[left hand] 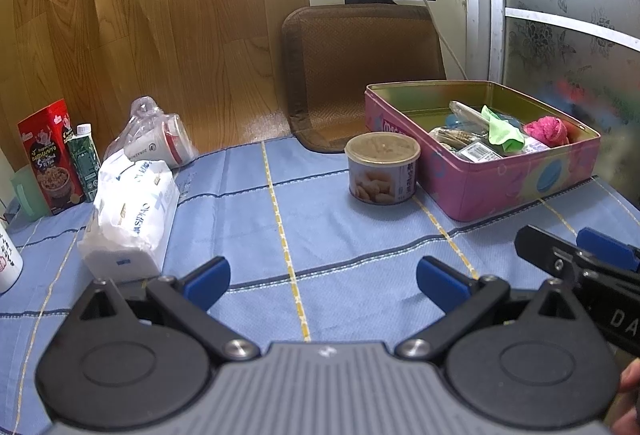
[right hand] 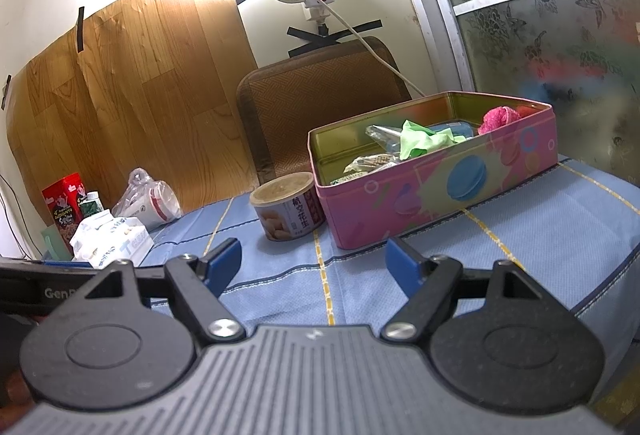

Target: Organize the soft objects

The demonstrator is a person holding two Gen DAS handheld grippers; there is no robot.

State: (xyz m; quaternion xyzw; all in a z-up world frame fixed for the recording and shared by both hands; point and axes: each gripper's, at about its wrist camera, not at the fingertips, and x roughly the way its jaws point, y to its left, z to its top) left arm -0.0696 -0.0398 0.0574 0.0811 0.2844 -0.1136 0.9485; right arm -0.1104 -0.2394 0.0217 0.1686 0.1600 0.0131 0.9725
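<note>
The left gripper [left hand: 322, 283] hangs low over the table with its blue-padded jaws spread wide and nothing between them; the right gripper [right hand: 314, 261] sits just beside it, likewise released and empty. Ahead and to the right of both stands a pink tin box [left hand: 500, 183], rectangular, glossy, with a gold-coloured inside and thin upright walls. The soft things lie in it: a crumpled green cloth [left hand: 502, 131] near the middle and a fuzzy pink ball [left hand: 548, 131] towards the far right corner, among crinkly packets. Touching or nearly touching the tin's left corner is a squat round can [left hand: 382, 171] with a pale lid and a peanut picture on its label.

Far off to the left of the left gripper lies a soft white tissue pack [left hand: 132, 215], rumpled at the top, and beyond it a clear plastic bag with cups [left hand: 160, 139], a red carton [left hand: 48, 155] and a small green carton [left hand: 84, 163].

Straight in front of the jaws the blue checked tablecloth [left hand: 320, 227], woven, with yellow stitched lines, is bare up to the can. A brown woven mat [left hand: 360, 75] leans against the wall behind, beside wood-grain sheeting [left hand: 140, 35]; frosted patterned glass [left hand: 572, 15] closes the right.
</note>
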